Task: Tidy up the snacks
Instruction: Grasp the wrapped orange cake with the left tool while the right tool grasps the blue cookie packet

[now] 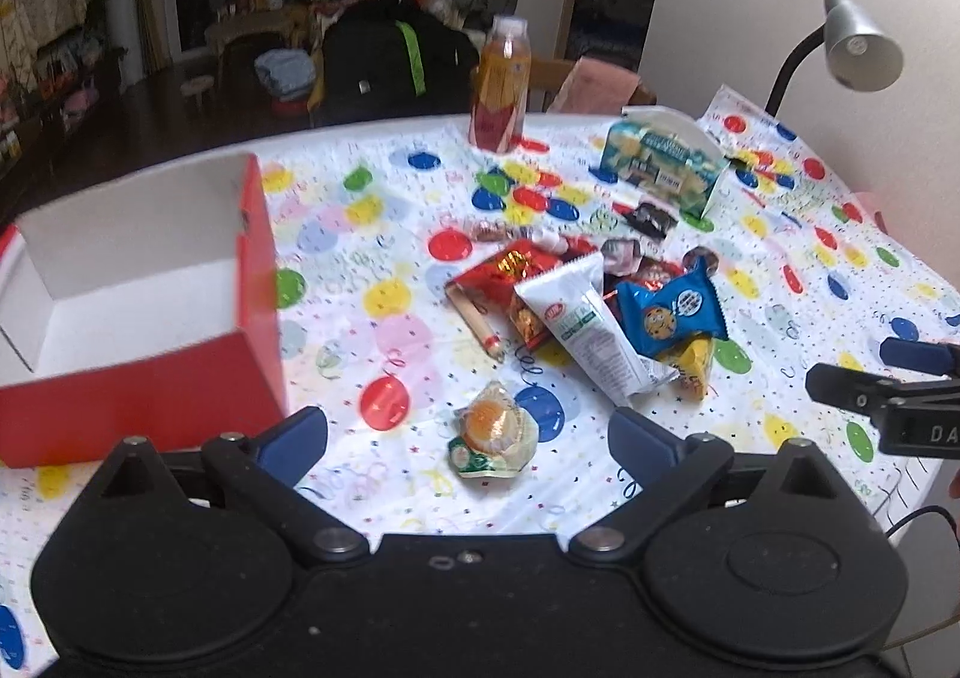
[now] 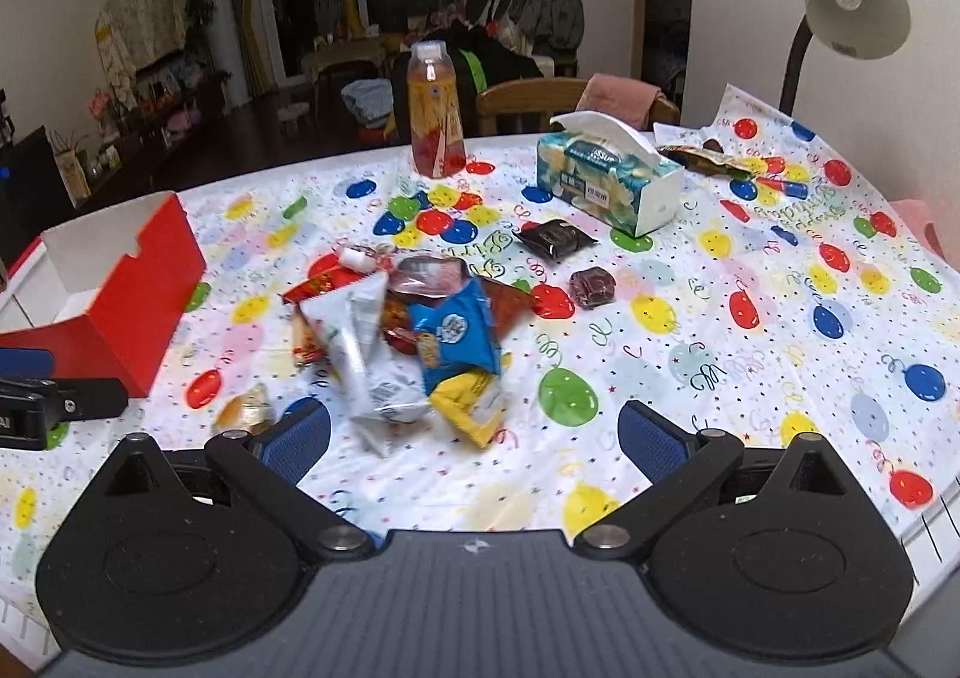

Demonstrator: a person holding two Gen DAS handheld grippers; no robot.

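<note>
Zero snacks boxed | left wrist: red box (image 1: 138, 282) bare inside, snack pile (image 1: 600, 312) mid-counter, jelly cup (image 1: 493, 432) apart near spread, unloaded left tool (image 1: 468, 438) | right wrist: right tool (image 2: 474, 438) spread, unloaded, just short of pile; all sorting left

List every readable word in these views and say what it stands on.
"DA", cut off by the frame edge: black right gripper.
"TISSUE": blue-green cardboard tissue box.
"Birthday", upside down: white balloon-print plastic tablecloth.
Too blurred to read: heaped foil snack wrappers, label on the orange plastic bottle.
</note>
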